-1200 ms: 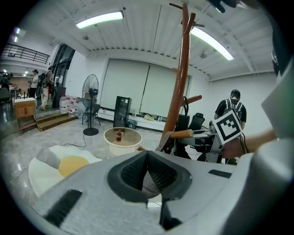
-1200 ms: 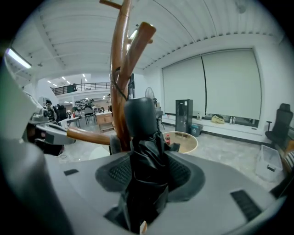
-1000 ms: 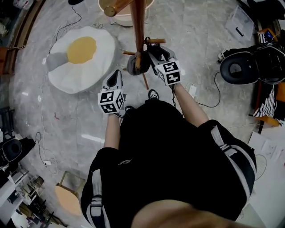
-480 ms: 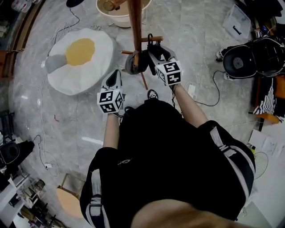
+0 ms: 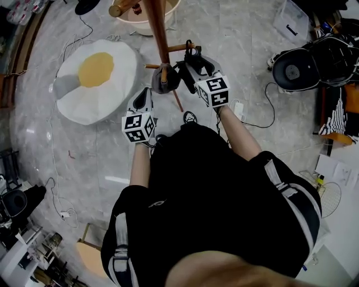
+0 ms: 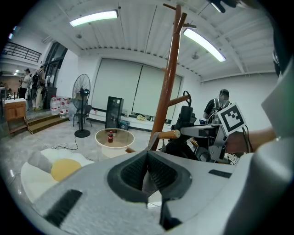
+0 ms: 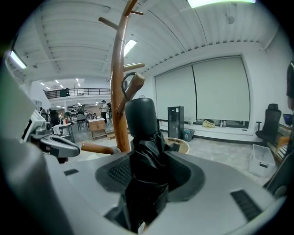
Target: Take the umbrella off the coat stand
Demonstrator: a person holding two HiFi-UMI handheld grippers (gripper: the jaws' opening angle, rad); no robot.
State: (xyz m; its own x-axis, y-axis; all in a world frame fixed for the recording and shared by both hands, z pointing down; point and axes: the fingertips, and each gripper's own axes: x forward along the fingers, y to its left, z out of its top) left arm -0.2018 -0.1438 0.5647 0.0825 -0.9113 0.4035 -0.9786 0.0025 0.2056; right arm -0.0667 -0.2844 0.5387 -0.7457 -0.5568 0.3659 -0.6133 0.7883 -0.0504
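Note:
The brown wooden coat stand [image 5: 161, 33] rises just ahead of me, its pegs sticking out to the sides. My right gripper [image 5: 193, 66] is shut on the folded black umbrella [image 7: 142, 137], which stands upright between the pads with its rounded handle on top. A thin black loop from the umbrella arcs over a peg [image 6: 177, 98] of the stand [image 6: 167, 92]. My left gripper [image 5: 145, 98] hangs lower and to the left of the pole, jaws closed together with nothing in them. A grey item [image 5: 165, 79] hangs at a lower peg.
A fried-egg cushion [image 5: 95, 75] lies on the marble floor to the left. A round low table [image 5: 147, 17] stands behind the stand. A black round device [image 5: 294, 70] and cables lie at the right, a white box [image 5: 289, 22] beyond it. People stand far off.
My right gripper has drawn the umbrella slightly up and off from the pole, which now sits further left in the head view. The left gripper has stayed put.

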